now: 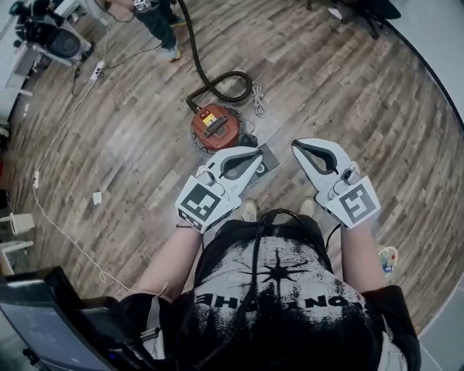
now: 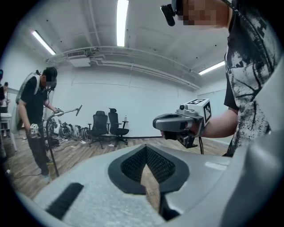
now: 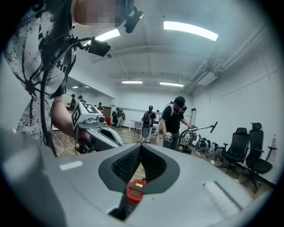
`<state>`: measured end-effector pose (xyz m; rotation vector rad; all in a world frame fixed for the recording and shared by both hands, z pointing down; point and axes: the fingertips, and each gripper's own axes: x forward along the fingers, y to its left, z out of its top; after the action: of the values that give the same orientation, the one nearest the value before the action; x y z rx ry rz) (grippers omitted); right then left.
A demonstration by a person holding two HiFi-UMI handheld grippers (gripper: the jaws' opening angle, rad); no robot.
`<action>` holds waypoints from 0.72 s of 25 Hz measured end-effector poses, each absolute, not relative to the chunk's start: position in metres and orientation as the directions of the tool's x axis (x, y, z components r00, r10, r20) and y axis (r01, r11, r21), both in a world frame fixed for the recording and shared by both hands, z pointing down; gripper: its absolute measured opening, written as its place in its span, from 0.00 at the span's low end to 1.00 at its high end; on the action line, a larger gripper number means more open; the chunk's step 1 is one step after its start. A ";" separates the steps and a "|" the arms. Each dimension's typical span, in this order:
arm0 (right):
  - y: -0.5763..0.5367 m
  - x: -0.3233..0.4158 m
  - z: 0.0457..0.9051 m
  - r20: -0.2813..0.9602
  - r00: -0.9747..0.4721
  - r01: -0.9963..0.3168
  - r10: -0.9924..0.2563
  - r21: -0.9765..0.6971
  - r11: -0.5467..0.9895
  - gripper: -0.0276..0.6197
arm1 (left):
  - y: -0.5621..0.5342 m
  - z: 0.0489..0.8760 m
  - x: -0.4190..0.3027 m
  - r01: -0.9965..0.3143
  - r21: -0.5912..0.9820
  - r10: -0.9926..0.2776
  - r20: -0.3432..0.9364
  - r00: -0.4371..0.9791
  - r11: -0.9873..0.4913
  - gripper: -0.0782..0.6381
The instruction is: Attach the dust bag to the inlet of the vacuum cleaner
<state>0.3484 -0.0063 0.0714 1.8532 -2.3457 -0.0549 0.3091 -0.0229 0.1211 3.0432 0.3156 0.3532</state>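
A round red vacuum cleaner (image 1: 215, 128) stands on the wooden floor, and its black hose (image 1: 217, 87) loops away behind it. In the right gripper view its red top (image 3: 135, 191) shows low down through the slit between the jaws. A flat grey piece (image 1: 267, 161) lies by the vacuum's right side; I cannot tell whether it is the dust bag. My left gripper (image 1: 254, 153) and right gripper (image 1: 298, 146) hang side by side above the floor, near the vacuum, both shut and empty. Each gripper view shows the other one: right gripper (image 2: 160, 123), left gripper (image 3: 116, 141).
Another person (image 1: 156, 18) stands beyond the vacuum, near the hose. Cables (image 1: 65, 232) trail over the floor at left, and equipment (image 1: 51, 36) sits top left. A dark screen (image 1: 43, 311) is at bottom left. Office chairs (image 2: 108, 126) line the far wall.
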 end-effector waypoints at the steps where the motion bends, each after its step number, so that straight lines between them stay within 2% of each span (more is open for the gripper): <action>1: -0.009 0.351 0.073 0.095 -0.253 -0.956 -0.963 0.125 0.264 0.05 | -0.025 0.122 0.309 0.166 0.085 0.182 0.224 0.958 -0.982 0.11; 11: -0.010 0.356 0.105 0.166 -0.589 -0.784 -0.791 0.119 0.609 0.05 | -0.020 0.126 0.317 -0.197 0.104 -0.167 0.243 0.955 -0.975 0.11; 15: 0.001 0.358 0.153 0.341 -0.649 -0.644 -0.680 0.231 0.730 0.06 | -0.011 0.137 0.316 -0.272 0.070 -0.247 0.253 0.935 -0.960 0.11; 18: 0.008 0.357 0.197 0.416 -0.665 -0.590 -0.621 0.218 0.777 0.06 | -0.008 0.156 0.308 -0.320 0.080 -0.287 0.279 0.917 -0.944 0.11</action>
<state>0.3575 0.0079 0.1975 0.9087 -2.4957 -0.0881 0.3083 -0.0077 0.1562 2.9538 -0.4694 0.4012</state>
